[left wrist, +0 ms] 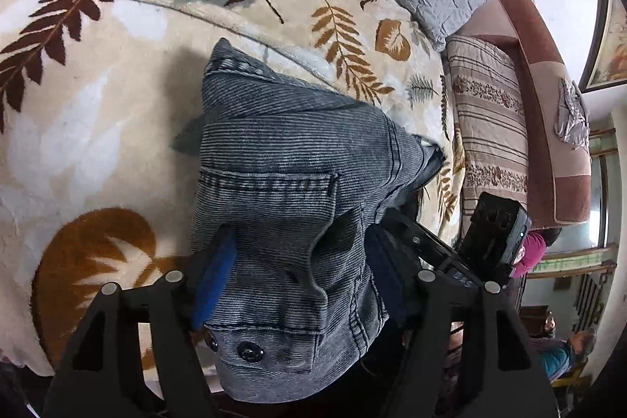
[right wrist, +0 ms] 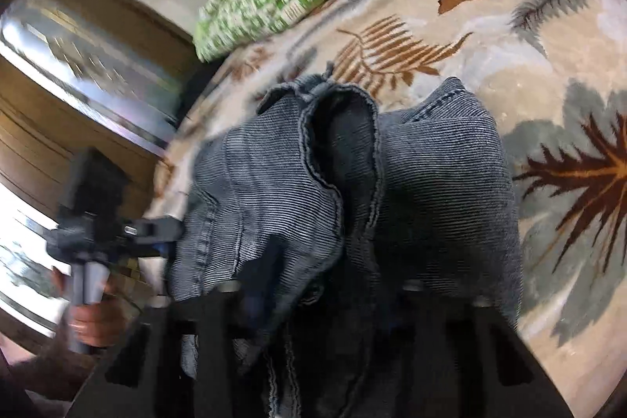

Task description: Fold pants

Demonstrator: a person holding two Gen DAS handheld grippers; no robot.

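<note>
while lifted, pants (left wrist: 282, 206) bunched between both jaws.

The left gripper (left wrist: 301, 285) is clamped on bunched denim, one blue-padded finger (left wrist: 213, 281) showing at its left side. The right gripper (right wrist: 325, 296) likewise pinches a fold of the fabric between its fingers. In the right wrist view, the person's left hand (right wrist: 94, 316) grips the left gripper's handle at the near left.
</note>
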